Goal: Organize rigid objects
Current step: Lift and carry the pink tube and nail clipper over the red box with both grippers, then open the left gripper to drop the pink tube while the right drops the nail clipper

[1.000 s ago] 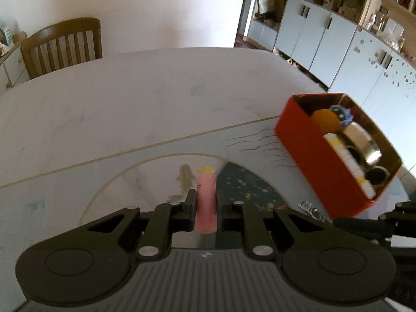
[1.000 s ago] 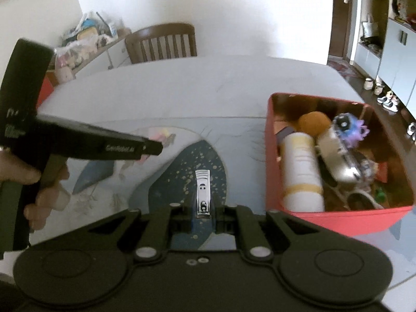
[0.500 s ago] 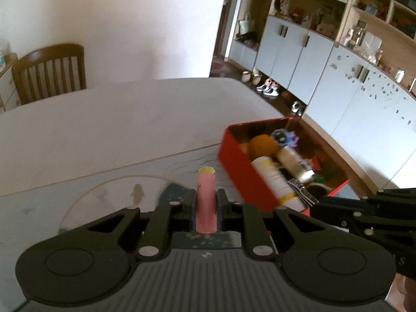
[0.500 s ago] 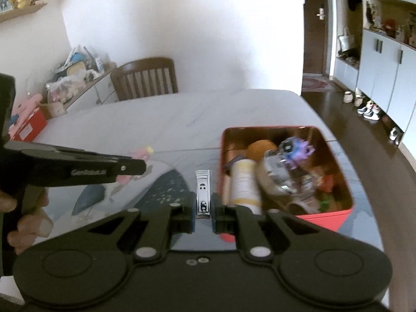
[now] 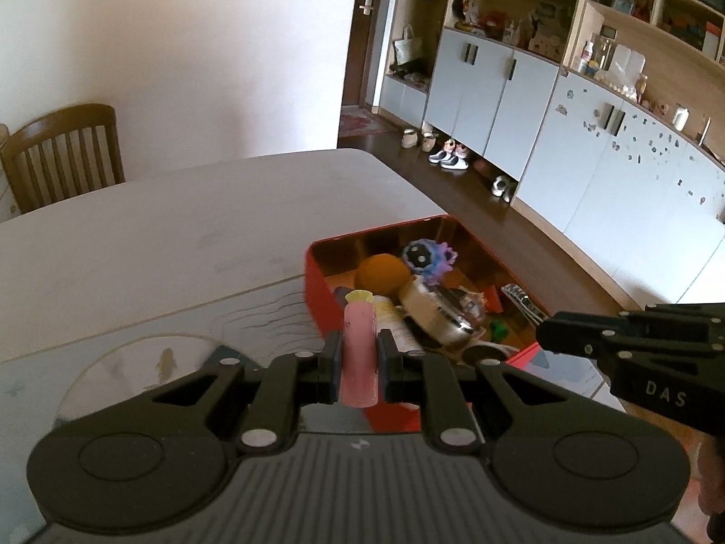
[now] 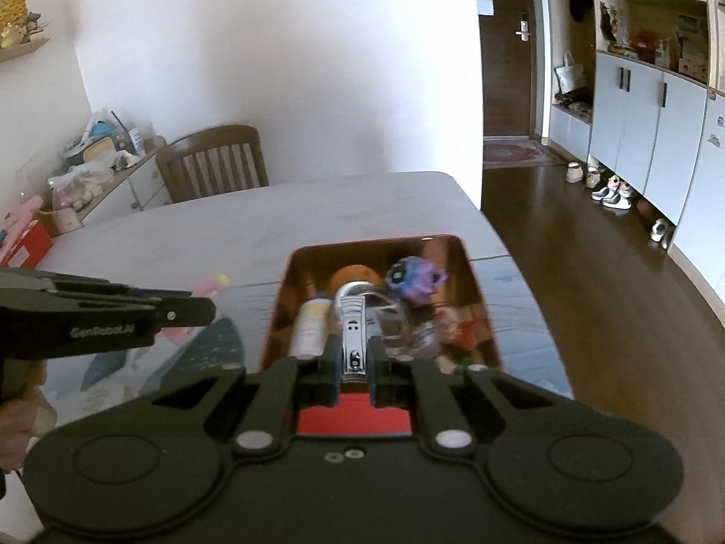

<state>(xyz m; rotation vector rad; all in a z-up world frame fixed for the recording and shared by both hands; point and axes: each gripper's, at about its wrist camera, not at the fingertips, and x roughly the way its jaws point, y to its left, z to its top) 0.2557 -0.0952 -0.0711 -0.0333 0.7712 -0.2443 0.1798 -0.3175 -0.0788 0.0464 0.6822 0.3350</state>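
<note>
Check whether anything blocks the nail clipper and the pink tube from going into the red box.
Nothing visible blocks either. The right gripper holds the nail clipper above the open red box, and the left gripper holds the pink tube by its near wall. The box has no lid but is crowded with a ball, bottle and toy.

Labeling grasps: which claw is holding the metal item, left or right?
The right claw. It is shut on the silver nail clipper above the red box. The left claw grips a pink tube with a yellow cap, not metal.
</note>
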